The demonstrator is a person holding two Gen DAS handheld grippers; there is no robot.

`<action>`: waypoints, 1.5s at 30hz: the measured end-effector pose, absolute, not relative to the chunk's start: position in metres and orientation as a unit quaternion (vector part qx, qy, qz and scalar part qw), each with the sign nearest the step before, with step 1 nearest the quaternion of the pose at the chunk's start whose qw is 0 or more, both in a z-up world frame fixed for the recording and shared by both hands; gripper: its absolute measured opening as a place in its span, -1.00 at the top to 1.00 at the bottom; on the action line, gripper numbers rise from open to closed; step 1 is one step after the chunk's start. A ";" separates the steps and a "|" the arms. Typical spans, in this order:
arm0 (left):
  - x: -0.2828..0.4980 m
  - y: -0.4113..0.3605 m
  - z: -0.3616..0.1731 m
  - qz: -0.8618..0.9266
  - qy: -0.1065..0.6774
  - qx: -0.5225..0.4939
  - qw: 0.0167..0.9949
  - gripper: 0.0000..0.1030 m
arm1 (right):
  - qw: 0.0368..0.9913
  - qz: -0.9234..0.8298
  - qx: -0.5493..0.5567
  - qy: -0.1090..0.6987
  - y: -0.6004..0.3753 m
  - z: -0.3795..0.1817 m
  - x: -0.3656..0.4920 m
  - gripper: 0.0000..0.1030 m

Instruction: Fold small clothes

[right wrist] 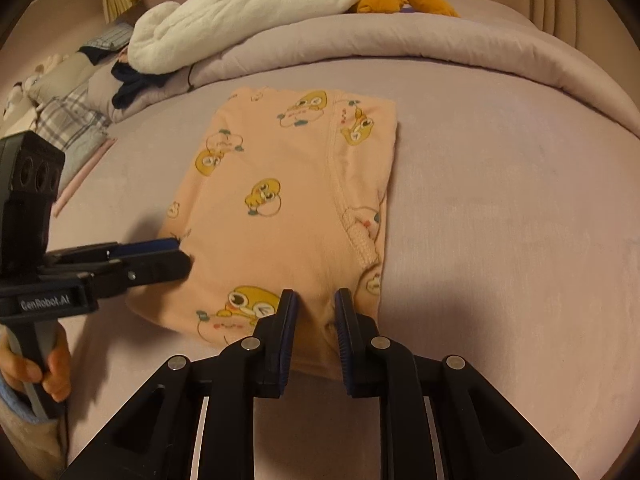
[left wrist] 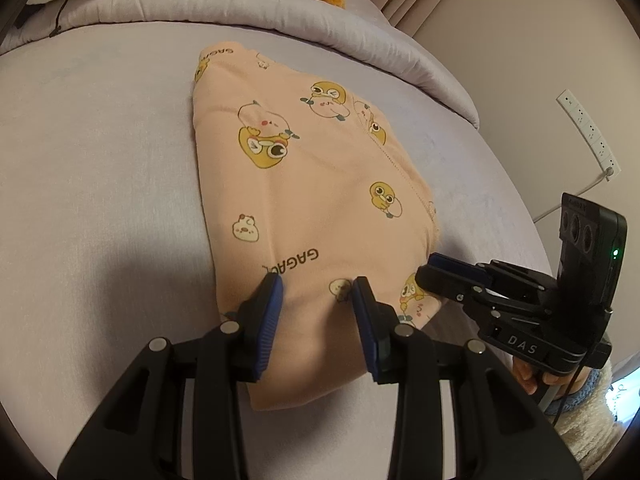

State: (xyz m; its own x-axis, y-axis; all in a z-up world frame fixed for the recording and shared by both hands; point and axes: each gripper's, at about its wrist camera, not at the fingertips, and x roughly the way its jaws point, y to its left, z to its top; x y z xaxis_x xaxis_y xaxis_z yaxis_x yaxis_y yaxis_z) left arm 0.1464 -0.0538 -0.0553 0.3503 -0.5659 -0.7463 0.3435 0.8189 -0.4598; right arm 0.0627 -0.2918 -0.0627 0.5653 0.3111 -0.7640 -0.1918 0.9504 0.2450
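Your peach garment [left wrist: 304, 184] lies folded mid-bed, well clear of the duvet [left wrist: 224, 12]. Left claw [left wrist: 316, 300] stands part open over its near hem; right claw [right wrist: 316, 312] stands narrow there too, gripping nothing. Pinch both near corners evenly before lifting.

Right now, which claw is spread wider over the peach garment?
The left claw: its blue pads stand well apart, with flat fabric of the peach garment showing between them. The right claw shows a clearly narrower gap.

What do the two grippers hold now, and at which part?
It cannot be told: left gripper and right gripper straddle the peach garment's near edge.
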 end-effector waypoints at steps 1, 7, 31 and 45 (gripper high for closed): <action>0.146 -0.053 -0.056 -0.279 0.497 -0.112 0.814 0.31 | 0.882 0.143 0.071 0.444 -0.292 -0.063 0.062 0.65; 0.139 -0.051 -0.055 -0.271 0.499 -0.111 0.816 0.30 | 0.878 0.139 0.088 0.449 -0.297 -0.064 0.059 0.65; 0.136 0.030 -0.069 -0.281 0.508 -0.326 0.746 -0.62 | 0.808 0.195 0.348 0.434 -0.360 -0.089 0.053 -0.11; 0.187 -0.007 -0.071 -0.298 0.519 -0.306 0.740 -0.62 | 0.763 0.237 0.409 0.442 -0.341 -0.106 0.117 -0.12</action>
